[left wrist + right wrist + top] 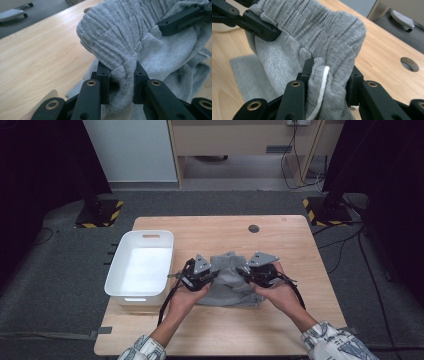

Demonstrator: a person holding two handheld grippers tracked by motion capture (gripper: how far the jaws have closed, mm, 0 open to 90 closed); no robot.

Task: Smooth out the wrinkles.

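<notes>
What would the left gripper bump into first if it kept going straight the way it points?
Probably the other gripper. The left gripper already pinches the grey pants' waistband, and the right one holds the same band just ahead, though depth is hard to judge.

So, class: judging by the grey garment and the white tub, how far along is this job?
Partly done: the grey ribbed-waistband garment is bunched on the wooden table. In hand: the left gripper and right gripper pinch its waistband. Left: the white plastic tub holds nothing yet.

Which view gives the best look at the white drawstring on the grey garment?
The right gripper view: the white drawstring runs between the right claw pads, pinched with the grey garment. The other two views show grey fabric, with no cord discernible.
</notes>
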